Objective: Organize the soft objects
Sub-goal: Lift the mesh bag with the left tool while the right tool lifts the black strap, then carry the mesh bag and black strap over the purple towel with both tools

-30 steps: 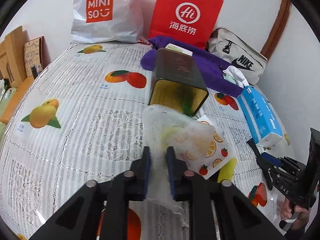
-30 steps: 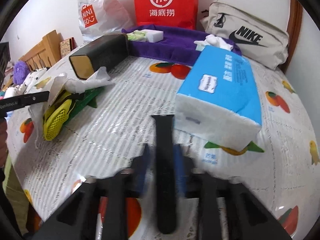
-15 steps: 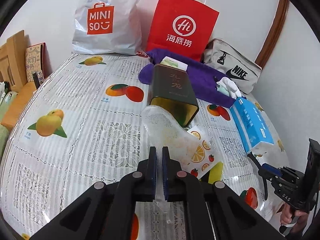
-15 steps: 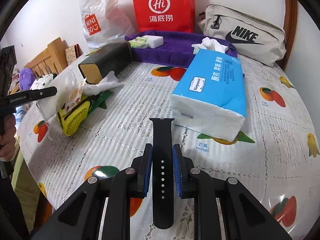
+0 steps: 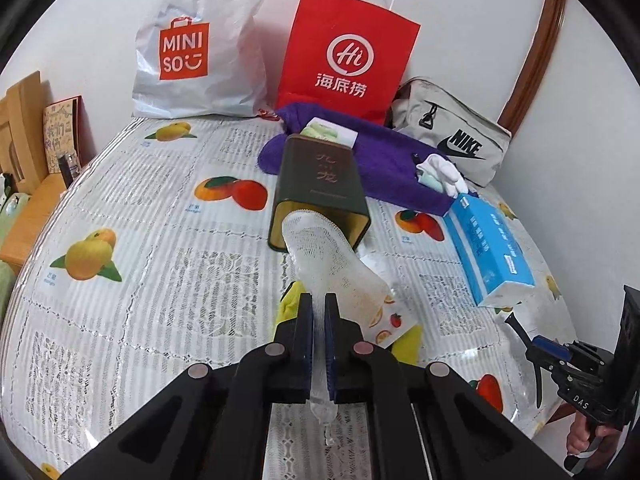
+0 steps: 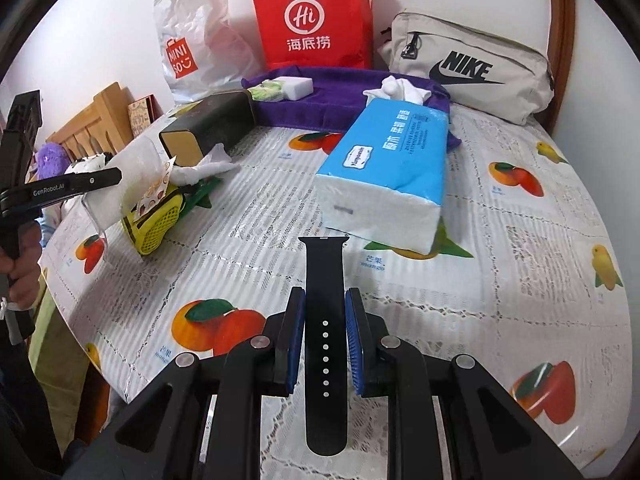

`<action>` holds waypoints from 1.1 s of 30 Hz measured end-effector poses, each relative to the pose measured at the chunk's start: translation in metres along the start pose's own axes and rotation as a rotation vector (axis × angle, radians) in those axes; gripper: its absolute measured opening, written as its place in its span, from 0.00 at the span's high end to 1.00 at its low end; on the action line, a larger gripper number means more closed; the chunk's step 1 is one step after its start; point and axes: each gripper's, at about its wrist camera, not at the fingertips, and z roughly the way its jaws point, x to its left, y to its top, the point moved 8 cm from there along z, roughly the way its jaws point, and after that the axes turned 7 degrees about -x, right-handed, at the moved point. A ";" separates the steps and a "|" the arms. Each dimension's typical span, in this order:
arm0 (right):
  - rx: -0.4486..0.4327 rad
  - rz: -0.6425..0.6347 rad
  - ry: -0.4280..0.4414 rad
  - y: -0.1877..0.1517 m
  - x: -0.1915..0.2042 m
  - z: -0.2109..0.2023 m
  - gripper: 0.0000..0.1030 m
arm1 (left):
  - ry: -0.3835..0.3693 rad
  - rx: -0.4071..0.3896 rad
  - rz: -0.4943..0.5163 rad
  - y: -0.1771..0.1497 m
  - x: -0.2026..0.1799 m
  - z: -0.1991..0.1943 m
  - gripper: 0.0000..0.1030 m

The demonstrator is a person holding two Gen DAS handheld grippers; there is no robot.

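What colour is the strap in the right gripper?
Black, the watch strap; clearest in the right wrist view.

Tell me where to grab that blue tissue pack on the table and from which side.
Grip the blue tissue pack across its two long sides, near the middle, coming down from above. It lies flat on the table as a long soft block, its broad printed face up, so the narrow width should suit the fingers best.

Left hand-held gripper (image 5: pixel 319 312) pinching white mesh pouch (image 5: pixel 332 260), lifted above table (image 5: pixel 160 280)
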 end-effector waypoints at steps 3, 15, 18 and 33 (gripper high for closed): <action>-0.003 0.010 -0.007 0.000 -0.005 -0.004 0.80 | 0.000 -0.004 0.003 0.004 -0.003 -0.001 0.95; -0.050 0.012 -0.013 0.022 -0.015 -0.028 0.80 | -0.002 -0.009 0.001 0.026 -0.010 0.003 0.95; -0.062 0.008 -0.008 0.033 -0.015 -0.030 0.80 | 0.001 -0.008 0.002 0.033 -0.011 0.006 0.95; -0.099 0.005 0.015 0.103 -0.025 -0.011 0.80 | 0.030 0.002 0.018 0.077 -0.014 0.030 0.95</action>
